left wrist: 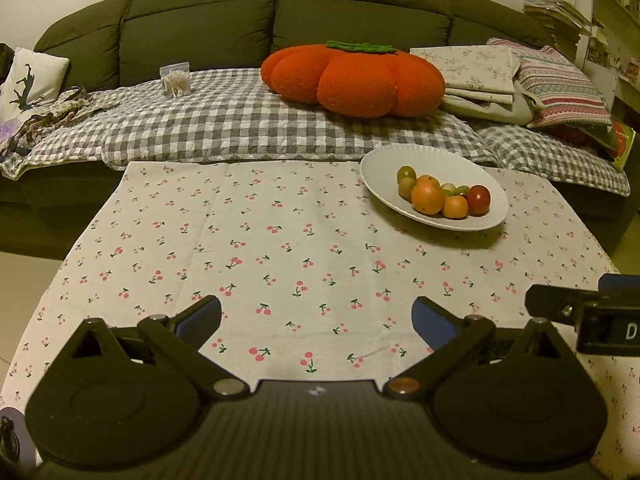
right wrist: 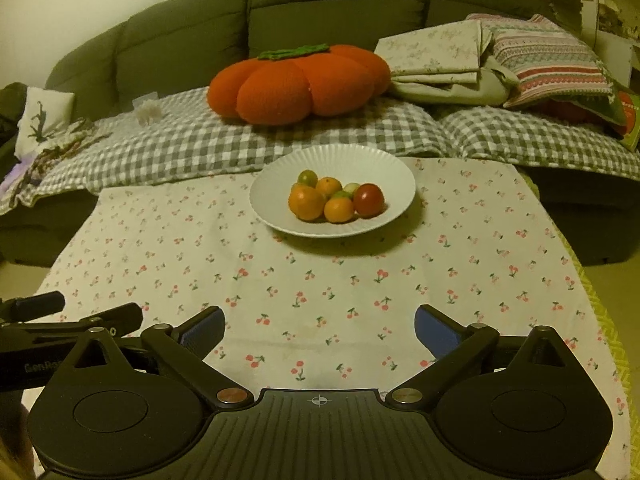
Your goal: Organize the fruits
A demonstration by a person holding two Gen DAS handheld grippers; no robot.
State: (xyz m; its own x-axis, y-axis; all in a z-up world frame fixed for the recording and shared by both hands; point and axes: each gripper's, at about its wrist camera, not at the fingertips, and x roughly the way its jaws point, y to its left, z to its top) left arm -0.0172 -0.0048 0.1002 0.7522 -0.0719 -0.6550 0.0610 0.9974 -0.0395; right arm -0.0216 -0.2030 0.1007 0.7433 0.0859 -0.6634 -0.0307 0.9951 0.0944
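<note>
Fruits [right wrist: 334,198] in plate [right wrist: 384,164] on tablecloth [right wrist: 360,300]

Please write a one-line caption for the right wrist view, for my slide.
Open right claw hovers over the cherry-print tablecloth, facing a white plate of small fruits.

A: Far side, item one?
B: Olive-green sofa [right wrist: 336,4], gingham quilt [right wrist: 280,136] over its seat, orange pumpkin cushion [right wrist: 296,84] on the quilt.
A: Right of it?
B: Folded floral linens [right wrist: 436,52], striped pillow [right wrist: 552,64].
A: Near?
B: Cherry-print tablecloth [left wrist: 256,248].
A: Far left?
B: White embroidered pillow [left wrist: 32,80]; cotton-swab box [left wrist: 175,79].
</note>
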